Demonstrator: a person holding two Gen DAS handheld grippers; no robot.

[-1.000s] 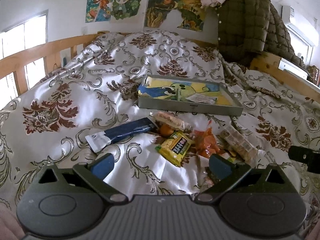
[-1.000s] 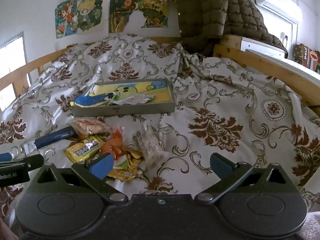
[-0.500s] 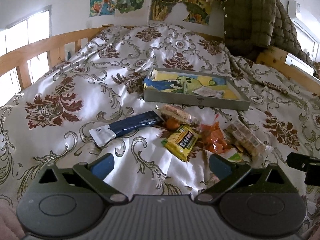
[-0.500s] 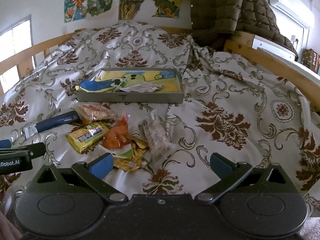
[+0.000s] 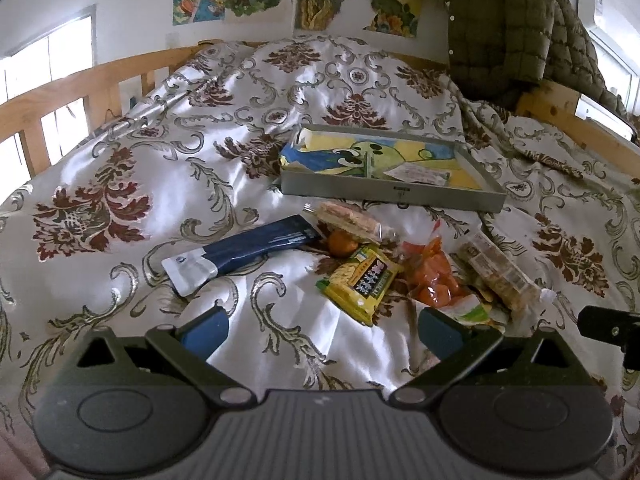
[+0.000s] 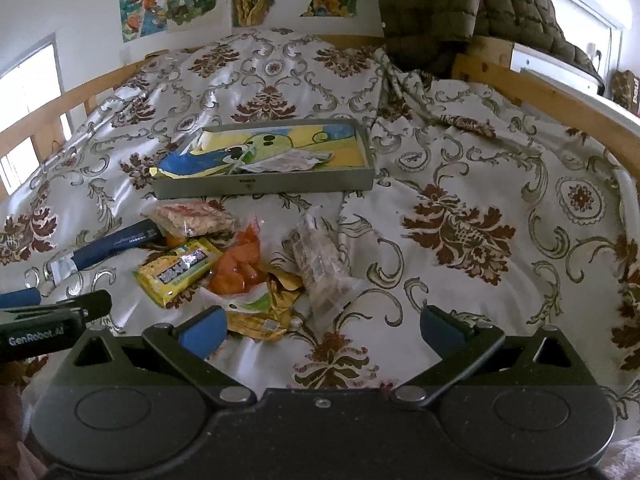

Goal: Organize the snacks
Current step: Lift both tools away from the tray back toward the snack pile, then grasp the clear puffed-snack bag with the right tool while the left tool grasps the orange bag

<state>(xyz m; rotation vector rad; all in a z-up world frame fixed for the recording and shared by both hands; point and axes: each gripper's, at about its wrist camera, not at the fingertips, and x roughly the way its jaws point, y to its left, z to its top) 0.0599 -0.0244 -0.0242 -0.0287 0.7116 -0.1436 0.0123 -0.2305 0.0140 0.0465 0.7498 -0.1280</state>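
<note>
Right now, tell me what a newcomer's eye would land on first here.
A heap of bright snack packets lies on the floral bedspread, the yellow packet and orange bag loudest. Just beyond sits a grey tray with a colourful cartoon lining. Both claws, left and right, hang open in front, holding nothing.

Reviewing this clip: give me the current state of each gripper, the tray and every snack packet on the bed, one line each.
left gripper: open, holding nothing.
right gripper: open, holding nothing.
grey tray: on the bedspread, already holding a large colourful bag and a small pale packet.
dark blue packet: flat, outside tray.
yellow packet: sealed, outside tray.
orange bag: outside tray.
clear cracker pack: outside tray.
pinkish clear pack: lying just in front of the tray.
</note>
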